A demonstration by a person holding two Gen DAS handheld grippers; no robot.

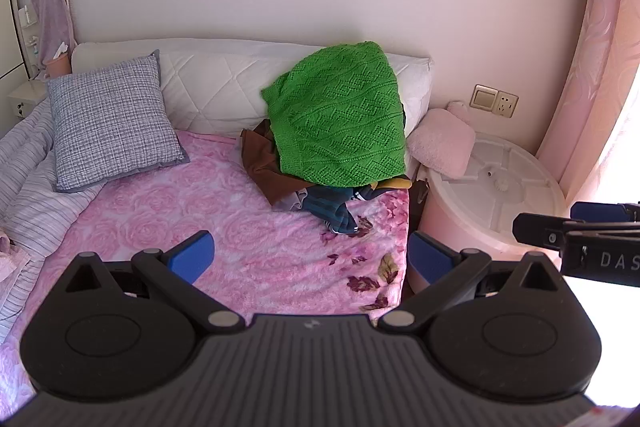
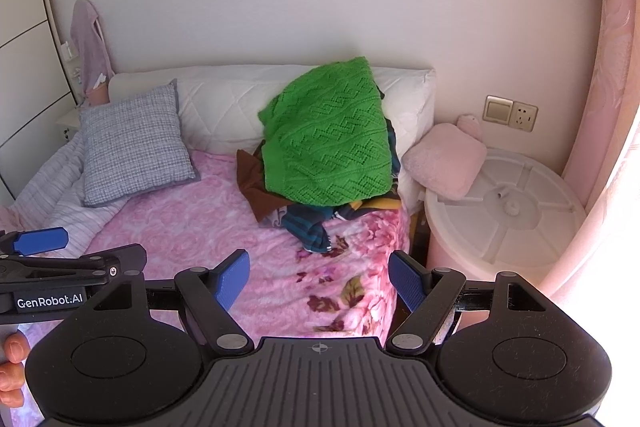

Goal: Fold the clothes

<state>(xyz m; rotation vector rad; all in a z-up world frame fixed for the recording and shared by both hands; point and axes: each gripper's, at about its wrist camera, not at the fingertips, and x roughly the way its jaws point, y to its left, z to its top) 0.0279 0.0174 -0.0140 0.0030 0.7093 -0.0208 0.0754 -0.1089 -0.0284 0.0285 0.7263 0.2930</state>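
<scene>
Approach phase, nothing picked up yet. Left gripper (image 1: 310, 259) and right gripper (image 2: 318, 281) both hang above the near end of the pink floral blanket (image 1: 256, 227), angled down toward the bed, jaws spread wide, nothing between the blue pads on either one. Clothes are one unsorted heap at the far right of the bed, well apart from both grippers: green knit sweater (image 1: 340, 119) on top, leaning against the white quilted headboard cushion (image 1: 212, 87), brown garment (image 1: 264, 163) sticking out underneath on the left, dark striped piece (image 1: 332, 211) trailing toward the front. Grey checked pillow (image 1: 112, 123) sits far left, clear of the pile. My read: folding hasn't started; sweater is the obvious first item. Next move needs both grippers to travel forward to the heap, pinch the knit at two separate edge points, lift it off and spread it on the bare blanket in front. Risk: loose knit snags or drags the layers below along.
</scene>
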